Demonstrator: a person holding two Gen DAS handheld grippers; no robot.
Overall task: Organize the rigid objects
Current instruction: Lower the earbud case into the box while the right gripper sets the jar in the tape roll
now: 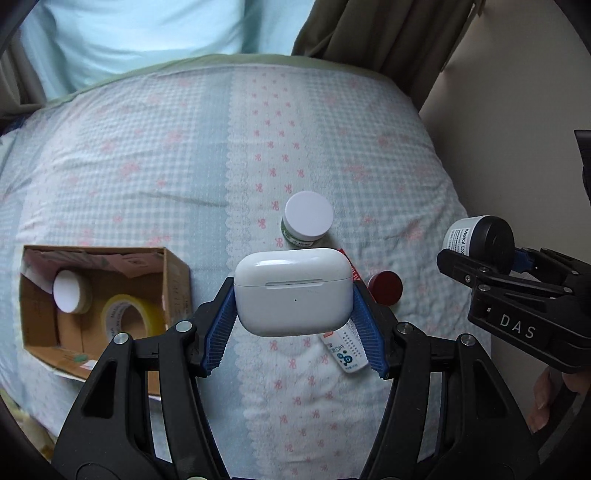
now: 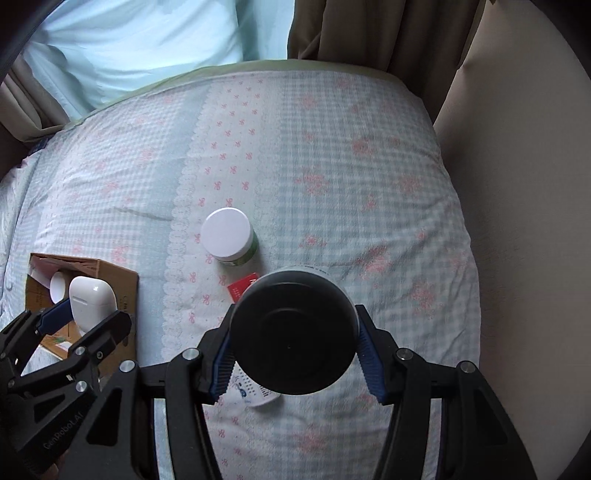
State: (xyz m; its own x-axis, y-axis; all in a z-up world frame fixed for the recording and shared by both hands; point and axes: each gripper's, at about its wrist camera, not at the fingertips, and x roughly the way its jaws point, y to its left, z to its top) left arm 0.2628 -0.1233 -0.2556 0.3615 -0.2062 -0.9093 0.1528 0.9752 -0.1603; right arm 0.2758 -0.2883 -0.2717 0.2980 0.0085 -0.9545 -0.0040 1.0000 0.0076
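Note:
My left gripper (image 1: 293, 306) is shut on a white earbud case (image 1: 293, 291), held above the bed just right of an open cardboard box (image 1: 177, 291). The case also shows in the right wrist view (image 2: 92, 302), in front of the box (image 2: 118, 280). My right gripper (image 2: 293, 339) is shut on a black-lidded jar (image 2: 293, 332), held above the bed; it also shows in the left wrist view (image 1: 480, 242). On the bed lie a white-lidded green jar (image 1: 306, 219), a red-lidded jar (image 1: 386, 288), a white tube (image 1: 345, 349) and a red packet (image 2: 242, 288).
The box holds a yellow tape roll (image 1: 129, 317) and a white-lidded jar (image 1: 70, 291). The checked bedspread (image 1: 147, 166) covers the bed. A beige wall (image 2: 517, 221) stands to the right, and curtains (image 1: 369, 33) hang behind.

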